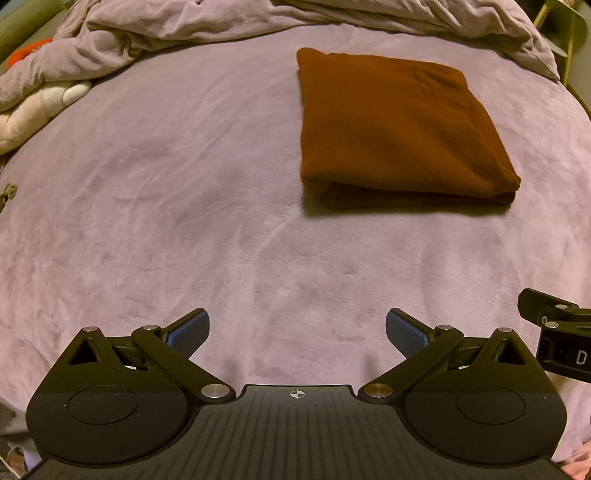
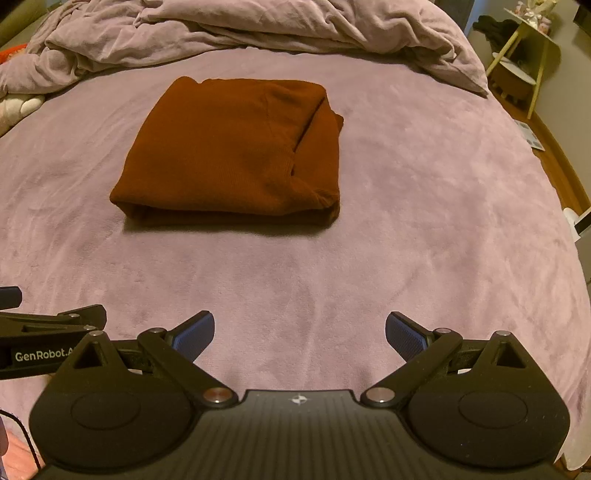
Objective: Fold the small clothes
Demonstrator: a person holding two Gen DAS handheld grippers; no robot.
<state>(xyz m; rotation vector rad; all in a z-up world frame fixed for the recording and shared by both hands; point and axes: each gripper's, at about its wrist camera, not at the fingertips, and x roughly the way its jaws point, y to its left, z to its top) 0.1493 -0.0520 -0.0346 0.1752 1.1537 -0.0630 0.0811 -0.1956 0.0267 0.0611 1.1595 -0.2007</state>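
Rust-brown garment seen lying folded into a compact rectangle on the lilac bedspread, well ahead of both tools. Left gripper and right gripper held side by side near the bed edge, jaws spread wide, nothing gripped. Folding judged complete; at most the loose right-hand flap might be tidied

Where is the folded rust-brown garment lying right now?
The folded rust-brown garment lies flat on the lilac plush bedspread, ahead of both open grippers and touching neither, right of centre in the left wrist view, with the rumpled lilac duvet behind it.
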